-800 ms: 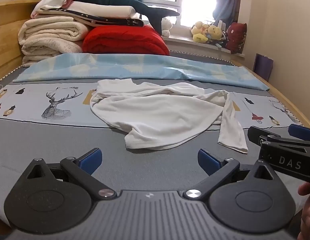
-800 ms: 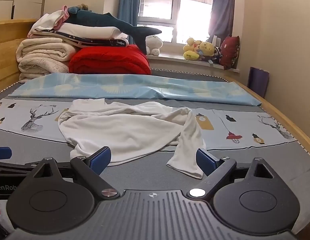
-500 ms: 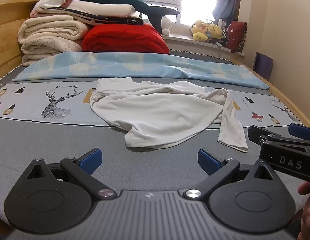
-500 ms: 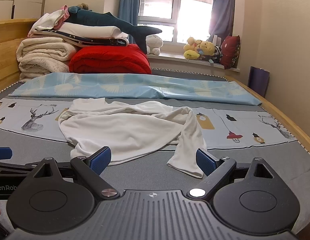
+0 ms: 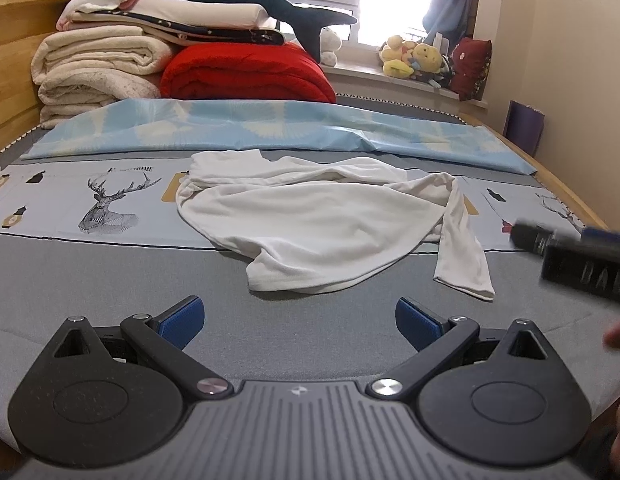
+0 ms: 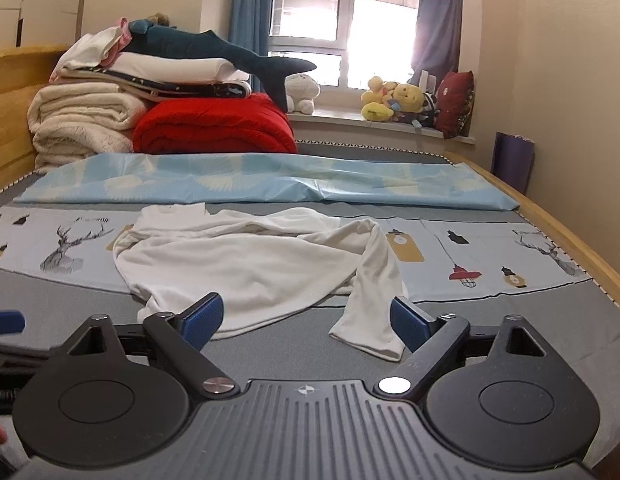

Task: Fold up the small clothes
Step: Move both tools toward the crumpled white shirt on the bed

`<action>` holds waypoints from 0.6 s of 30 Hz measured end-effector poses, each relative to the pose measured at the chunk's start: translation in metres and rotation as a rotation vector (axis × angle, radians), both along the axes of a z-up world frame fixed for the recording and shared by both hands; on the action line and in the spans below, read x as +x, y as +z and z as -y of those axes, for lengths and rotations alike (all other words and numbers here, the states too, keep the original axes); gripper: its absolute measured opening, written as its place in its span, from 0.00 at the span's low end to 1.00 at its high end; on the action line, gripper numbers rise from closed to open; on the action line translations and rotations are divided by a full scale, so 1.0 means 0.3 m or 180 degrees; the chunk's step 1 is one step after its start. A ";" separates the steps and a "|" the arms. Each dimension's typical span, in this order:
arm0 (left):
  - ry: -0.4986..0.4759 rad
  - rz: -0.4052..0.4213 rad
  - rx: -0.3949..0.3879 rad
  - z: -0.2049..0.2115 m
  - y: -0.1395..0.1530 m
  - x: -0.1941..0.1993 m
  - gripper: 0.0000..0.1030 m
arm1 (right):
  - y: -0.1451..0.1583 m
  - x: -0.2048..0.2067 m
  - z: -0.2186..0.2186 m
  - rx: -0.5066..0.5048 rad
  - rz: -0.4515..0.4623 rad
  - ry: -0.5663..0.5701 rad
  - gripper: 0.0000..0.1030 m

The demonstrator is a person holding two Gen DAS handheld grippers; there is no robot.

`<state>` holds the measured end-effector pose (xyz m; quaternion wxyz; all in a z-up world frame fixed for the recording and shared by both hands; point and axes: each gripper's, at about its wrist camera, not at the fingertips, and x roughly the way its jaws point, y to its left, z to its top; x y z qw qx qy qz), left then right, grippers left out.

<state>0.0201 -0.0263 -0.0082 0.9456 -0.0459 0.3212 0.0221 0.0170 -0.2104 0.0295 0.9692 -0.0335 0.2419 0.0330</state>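
A crumpled white shirt (image 5: 310,224) lies on a bed (image 5: 110,280), seen from two wrist cameras that look forward over the jaws.

In the left wrist view, the left gripper (image 5: 298,316) has its jaws wide open with nothing between them. Its blue pads (image 5: 182,318) hover above bare grey bedding. The shirt lies ahead of the jaws, apart from them, with its near hem just beyond the gap and a little to the right of centre. One sleeve (image 5: 462,252) trails toward the camera, ahead of the right-hand jaw. The right gripper (image 5: 582,256) shows blurred at the right edge, beside that sleeve.

In the right wrist view, the right gripper (image 6: 306,320) also has its jaws wide open and holds nothing. The shirt (image 6: 250,264) spreads ahead of the jaws, and its near hem reaches the tip of the left-hand jaw in the picture. The sleeve (image 6: 374,312) ends just beside the right-hand jaw. Whether either jaw touches the cloth cannot be told.

Beyond the shirt lie a sheet with deer prints (image 6: 74,240) and a folded blue cover (image 6: 270,180). Further back sit a red quilt (image 6: 214,124), stacked blankets (image 6: 78,116) and a plush shark (image 6: 214,52).
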 end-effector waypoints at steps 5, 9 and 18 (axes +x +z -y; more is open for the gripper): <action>0.0022 -0.0011 0.0020 0.006 -0.009 0.014 0.99 | 0.068 0.073 0.059 0.0151 0.0143 0.0160 0.85; 0.0006 -0.0004 0.0083 0.028 -0.015 0.023 0.97 | 0.024 0.105 0.117 0.0197 0.0239 0.0106 0.84; -0.0168 -0.0253 -0.0313 -0.074 0.022 0.168 0.49 | -0.003 0.122 0.135 -0.0033 0.0093 -0.0076 0.76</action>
